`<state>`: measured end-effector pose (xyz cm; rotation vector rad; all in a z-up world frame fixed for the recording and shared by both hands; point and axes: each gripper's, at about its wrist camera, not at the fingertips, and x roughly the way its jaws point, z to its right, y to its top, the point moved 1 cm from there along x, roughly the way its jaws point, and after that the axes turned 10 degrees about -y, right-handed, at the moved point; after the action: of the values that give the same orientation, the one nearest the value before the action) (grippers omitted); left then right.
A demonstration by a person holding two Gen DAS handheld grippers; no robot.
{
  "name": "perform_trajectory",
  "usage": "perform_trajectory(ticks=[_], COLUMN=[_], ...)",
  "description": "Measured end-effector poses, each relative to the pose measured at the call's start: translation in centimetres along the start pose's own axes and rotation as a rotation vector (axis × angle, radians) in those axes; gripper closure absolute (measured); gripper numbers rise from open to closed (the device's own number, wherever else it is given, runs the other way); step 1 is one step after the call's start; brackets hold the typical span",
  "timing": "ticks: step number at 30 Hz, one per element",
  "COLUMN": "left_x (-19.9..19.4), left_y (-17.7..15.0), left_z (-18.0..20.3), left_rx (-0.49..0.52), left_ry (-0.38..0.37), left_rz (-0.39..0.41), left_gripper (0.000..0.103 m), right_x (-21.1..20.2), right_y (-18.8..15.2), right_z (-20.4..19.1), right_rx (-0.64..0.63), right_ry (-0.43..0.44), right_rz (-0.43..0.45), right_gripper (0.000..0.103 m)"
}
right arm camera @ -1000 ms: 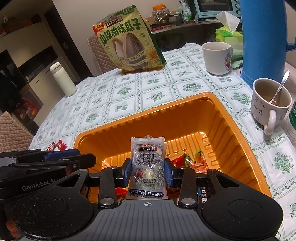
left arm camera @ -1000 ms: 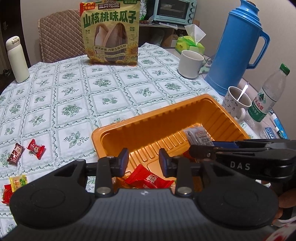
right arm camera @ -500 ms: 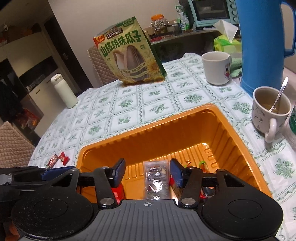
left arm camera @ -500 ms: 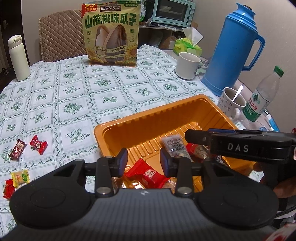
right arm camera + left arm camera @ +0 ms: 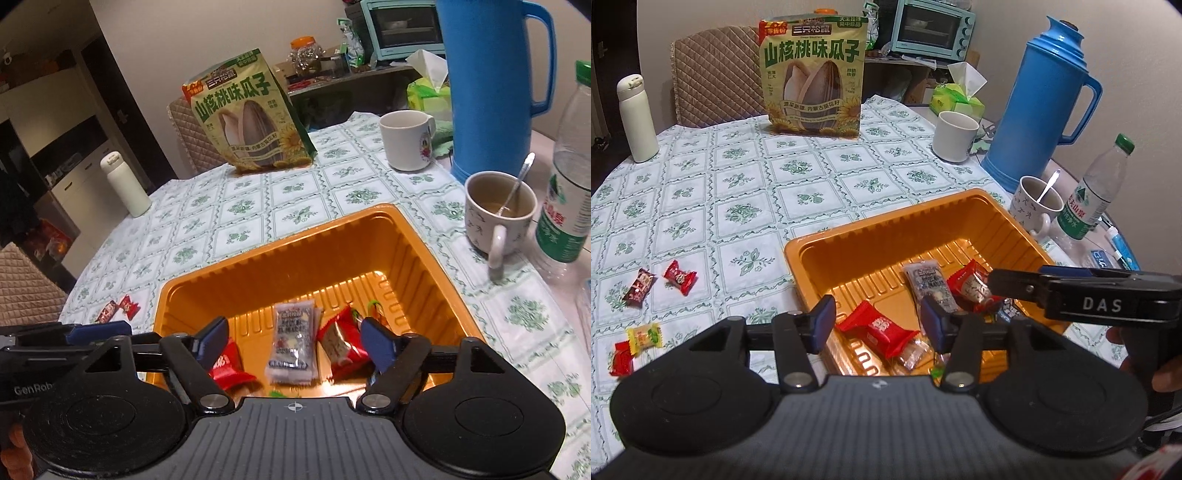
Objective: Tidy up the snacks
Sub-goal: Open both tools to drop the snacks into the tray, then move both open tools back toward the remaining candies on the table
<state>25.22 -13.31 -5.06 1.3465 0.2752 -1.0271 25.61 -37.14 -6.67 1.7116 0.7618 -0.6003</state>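
Observation:
An orange tray (image 5: pixel 886 221) (image 5: pixel 280 251) sits near the table's front edge and holds several wrapped snacks. My left gripper (image 5: pixel 877 325) hovers above its near left corner, jaws opening, with nothing pressed between them. A red candy (image 5: pixel 877 332) lies in the tray below it. My right gripper (image 5: pixel 295 339) hangs over the tray's near side, jaws opening wide. The grey snack packet (image 5: pixel 293 339) (image 5: pixel 929 282) lies loose on the tray floor beneath, beside a red-wrapped snack (image 5: pixel 341 345). Several loose candies (image 5: pixel 679 275) rest on the tablecloth to the left.
A big sunflower-seed bag (image 5: pixel 812 79) stands at the back, with a white flask (image 5: pixel 635 118) at the left. To the right are a white mug (image 5: pixel 955 136), a blue thermos (image 5: pixel 1039 107), a cup with a spoon (image 5: pixel 1036 205) and a water bottle (image 5: pixel 1095 195).
My right gripper let go of the grey packet, which dropped into the tray. Both grippers drew back and rose a little, and both jaws widened.

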Motion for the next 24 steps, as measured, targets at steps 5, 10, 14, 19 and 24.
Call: perform_trajectory(ticks=[5, 10, 14, 19, 24], left_x=[-1.6, -3.8, -5.9, -8.5, -11.2], left_y=[-0.9, -2.3, -3.6, -5.4, -7.3], left_z=[-0.1, -0.5, -1.2, -3.0, -5.2], left_rx=[-0.010, -0.015, -0.017, -0.047, -0.092], left_ry=[0.005, 0.017, 0.024, 0.044, 0.073], left_rz=[-0.002, 0.004, 0.018, 0.027, 0.034], left_gripper=[0.049, 0.046, 0.044, 0.044, 0.044], right_x=[-1.8, -3.6, -4.9, -6.4, -7.4], right_y=[-0.8, -2.0, -3.0, -4.1, -5.4], right_z=[-0.1, -0.8, -1.6, -3.0, -4.6], right_rx=[0.000, 0.001, 0.008, -0.003, 0.001], right_ry=[0.004, 0.009, 0.010, 0.021, 0.030], right_rz=[0.010, 0.020, 0.027, 0.017, -0.006], right_gripper=[0.018, 0.016, 0.016, 0.016, 0.016])
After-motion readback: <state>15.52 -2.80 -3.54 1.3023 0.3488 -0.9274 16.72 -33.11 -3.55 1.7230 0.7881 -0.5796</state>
